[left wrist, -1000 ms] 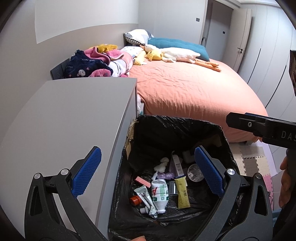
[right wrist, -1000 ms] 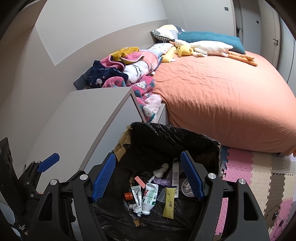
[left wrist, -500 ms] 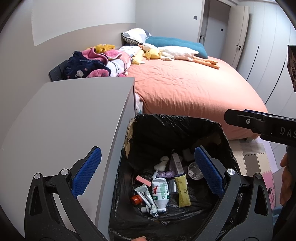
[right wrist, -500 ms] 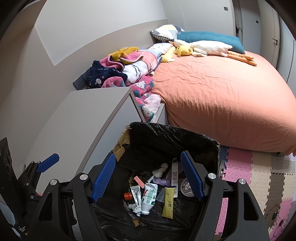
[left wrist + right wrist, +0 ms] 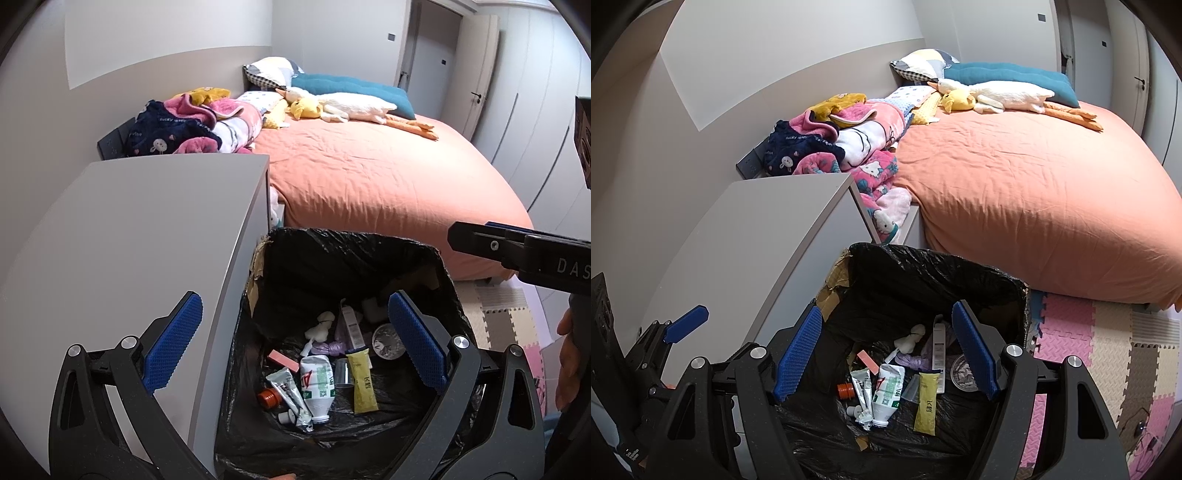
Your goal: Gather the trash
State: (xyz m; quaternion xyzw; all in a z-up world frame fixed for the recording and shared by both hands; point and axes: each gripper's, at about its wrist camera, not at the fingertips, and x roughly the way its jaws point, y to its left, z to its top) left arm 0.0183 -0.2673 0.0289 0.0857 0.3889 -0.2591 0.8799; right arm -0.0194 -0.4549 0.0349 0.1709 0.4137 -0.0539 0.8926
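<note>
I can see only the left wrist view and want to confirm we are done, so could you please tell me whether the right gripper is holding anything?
Observer: No, the right gripper is open and empty, above the bin.
Operator: Thank you. Is anything lying on the floor to the right of the bin?
Observer: On the foam mat I see only a thin dark cord near the edge of the picture.
Operator: And what is in the gap between the nightstand and the bed?
Observer: A pink cartoon blanket hangs down into that gap.
</note>
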